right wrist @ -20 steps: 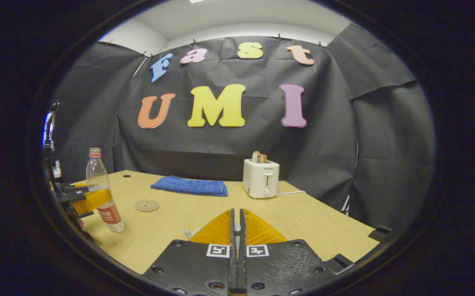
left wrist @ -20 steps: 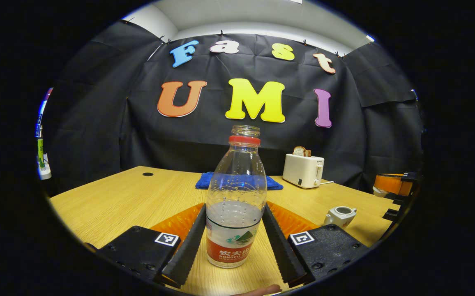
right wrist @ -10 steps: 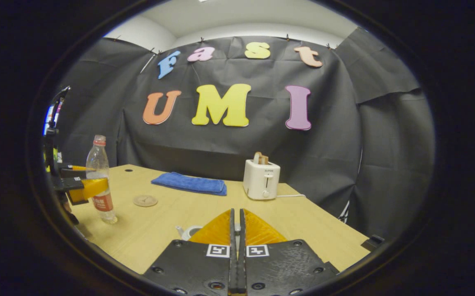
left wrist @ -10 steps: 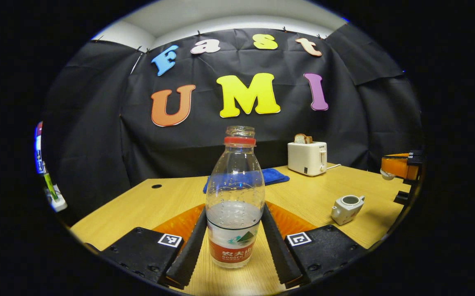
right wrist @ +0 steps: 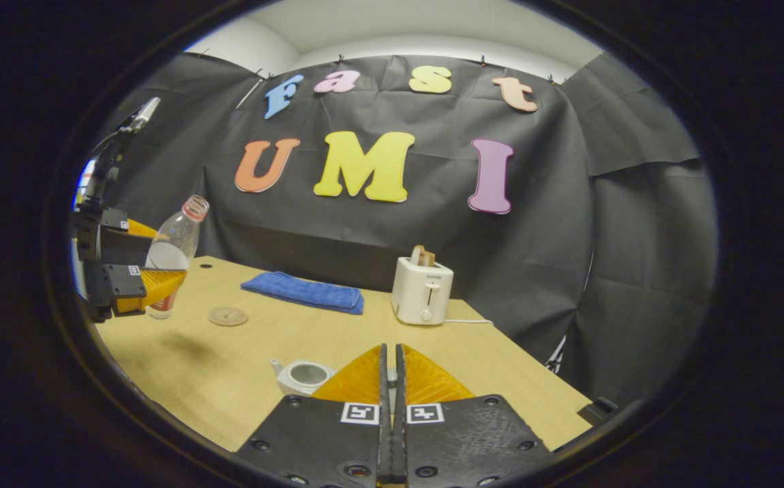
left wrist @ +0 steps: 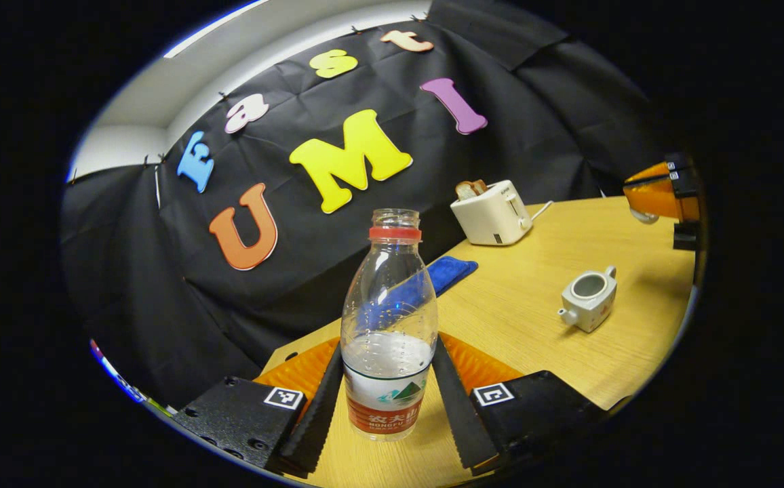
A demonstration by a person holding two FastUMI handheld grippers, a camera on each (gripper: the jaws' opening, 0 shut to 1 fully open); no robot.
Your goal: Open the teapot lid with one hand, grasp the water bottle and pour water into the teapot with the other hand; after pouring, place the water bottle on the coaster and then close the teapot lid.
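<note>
A clear water bottle (left wrist: 388, 325) with a red neck ring, no cap and some water in it sits between the fingers of my left gripper (left wrist: 388, 347), which is shut on its lower body. In the right gripper view the bottle (right wrist: 171, 254) hangs above the table's left end, tilted to the right, held by the left gripper (right wrist: 134, 285). The white teapot (left wrist: 590, 295) stands open on the table, just in front of my right gripper (right wrist: 390, 352). That right gripper (left wrist: 660, 196) is shut on the teapot lid (left wrist: 639, 215), held above and right of the pot. A round coaster (right wrist: 227, 316) lies near the bottle.
A white toaster (right wrist: 422, 290) with bread in it stands at the back of the wooden table (right wrist: 500, 379). A folded blue towel (right wrist: 304, 291) lies to its left. The table's right edge runs close to my right gripper.
My left gripper has lifted the bottle off the table and tipped it toward the teapot. The right gripper, still shut, has risen a little, so the open teapot shows more.
</note>
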